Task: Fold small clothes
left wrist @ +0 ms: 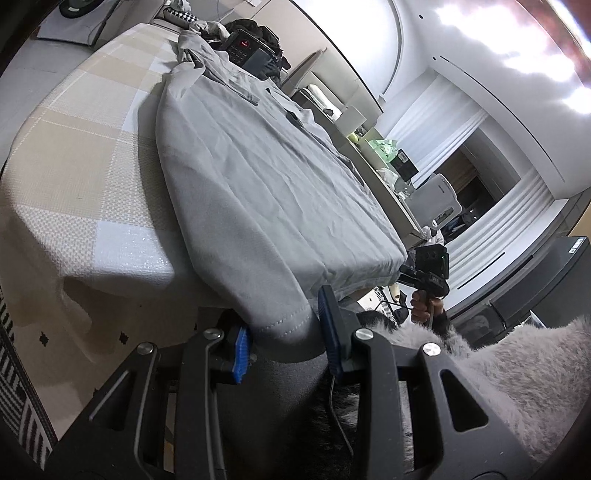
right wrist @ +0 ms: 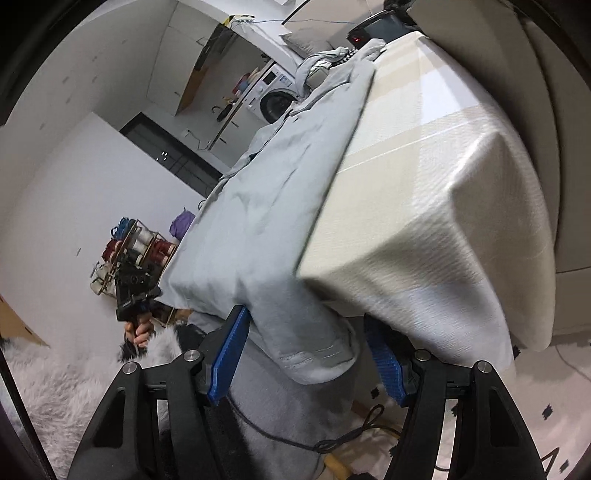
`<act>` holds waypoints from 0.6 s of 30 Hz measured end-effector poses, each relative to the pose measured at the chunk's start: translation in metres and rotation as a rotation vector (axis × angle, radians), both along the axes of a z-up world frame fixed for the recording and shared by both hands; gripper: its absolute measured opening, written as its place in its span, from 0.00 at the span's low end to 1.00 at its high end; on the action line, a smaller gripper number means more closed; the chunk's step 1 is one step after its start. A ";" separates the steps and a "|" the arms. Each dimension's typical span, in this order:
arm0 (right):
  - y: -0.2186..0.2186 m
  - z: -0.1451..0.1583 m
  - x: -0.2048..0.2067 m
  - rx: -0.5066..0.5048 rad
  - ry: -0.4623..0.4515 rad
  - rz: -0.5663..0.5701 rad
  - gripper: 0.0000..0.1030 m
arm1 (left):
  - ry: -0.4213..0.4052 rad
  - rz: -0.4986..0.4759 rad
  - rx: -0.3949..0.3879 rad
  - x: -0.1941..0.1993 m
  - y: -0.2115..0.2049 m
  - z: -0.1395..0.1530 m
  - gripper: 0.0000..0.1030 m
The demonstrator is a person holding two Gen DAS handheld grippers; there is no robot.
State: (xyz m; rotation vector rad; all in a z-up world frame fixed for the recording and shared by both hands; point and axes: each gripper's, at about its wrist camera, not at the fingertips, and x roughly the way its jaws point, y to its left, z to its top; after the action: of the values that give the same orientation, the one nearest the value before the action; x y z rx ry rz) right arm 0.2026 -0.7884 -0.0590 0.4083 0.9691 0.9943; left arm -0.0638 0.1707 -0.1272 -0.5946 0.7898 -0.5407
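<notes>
Blue pads of the left tool (left wrist: 286, 347) pinch one hanging hem corner of the grey garment (left wrist: 258, 162); the right tool (right wrist: 314, 363) stands open around the other corner. Garment lies spread on the checked table (left wrist: 74, 147), a black device (left wrist: 245, 50) and crumpled clothes (left wrist: 266, 33) at its far end.

Setting: a lived-in home, open living and utility area. Evidence in right wrist view: front-loading washing machine (right wrist: 275, 96) at 12 o'clock, wall cupboards (right wrist: 173, 62) at 11, shaggy rug (right wrist: 55, 387) at 8. Left wrist view: checked tablecloth (left wrist: 85, 155) at 9 o'clock, white pleated curtains (left wrist: 439, 110) at 2, cluttered counter (left wrist: 384, 162) at 2.
</notes>
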 end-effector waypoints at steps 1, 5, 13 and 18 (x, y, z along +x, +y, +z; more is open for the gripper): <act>0.000 0.003 -0.004 0.004 -0.011 0.011 0.64 | 0.001 0.001 0.001 0.001 0.000 0.000 0.27; -0.006 0.021 -0.023 0.060 -0.059 0.043 0.64 | -0.007 -0.001 -0.001 0.001 0.000 0.002 0.27; -0.024 0.025 -0.022 0.135 -0.065 0.013 0.64 | -0.013 -0.038 -0.033 -0.001 0.002 0.005 0.27; -0.013 0.008 -0.015 0.081 -0.043 -0.018 0.27 | -0.006 -0.037 -0.037 0.001 0.001 0.009 0.27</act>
State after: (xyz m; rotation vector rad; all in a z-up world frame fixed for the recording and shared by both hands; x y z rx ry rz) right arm 0.1872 -0.8010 -0.0510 0.4600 0.8869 1.0249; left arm -0.0627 0.1714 -0.1183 -0.6137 0.7880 -0.5919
